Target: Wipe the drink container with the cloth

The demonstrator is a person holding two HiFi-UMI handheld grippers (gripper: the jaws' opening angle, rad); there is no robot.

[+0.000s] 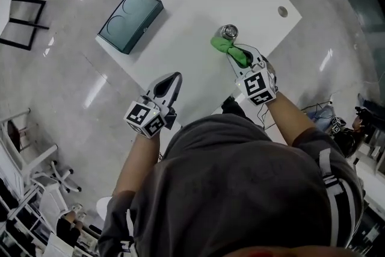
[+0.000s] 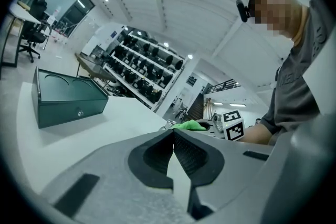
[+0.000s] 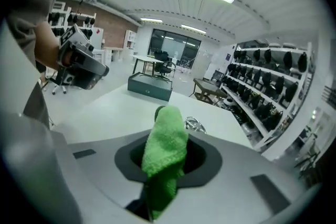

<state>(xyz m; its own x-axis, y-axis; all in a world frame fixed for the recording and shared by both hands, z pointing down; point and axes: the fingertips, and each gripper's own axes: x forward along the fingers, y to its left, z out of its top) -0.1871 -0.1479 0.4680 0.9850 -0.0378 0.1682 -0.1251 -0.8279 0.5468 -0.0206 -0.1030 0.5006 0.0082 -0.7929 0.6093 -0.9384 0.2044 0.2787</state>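
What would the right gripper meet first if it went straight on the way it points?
Most likely the drink container on the white table, just beyond the green cloth pinched in the jaws of the right gripper. The cloth's tip would reach it first; whether they touch now is unclear.

cloth [image 3: 165,147]: bright green | drink container [image 1: 229,31]: shiny silver | table [image 1: 198,3]: plain white | box [image 1: 130,19]: dark green, two circle outlines on lid | left gripper [image 2: 173,136], right gripper [image 3: 169,134]: pale grey shells, black ribbed pads | marker cubes [image 1: 145,118] [image 1: 258,86]: black-and-white squares | floor [image 1: 72,69]: glossy grey | sleeve [image 1: 337,189]: dark grey, pale stripes
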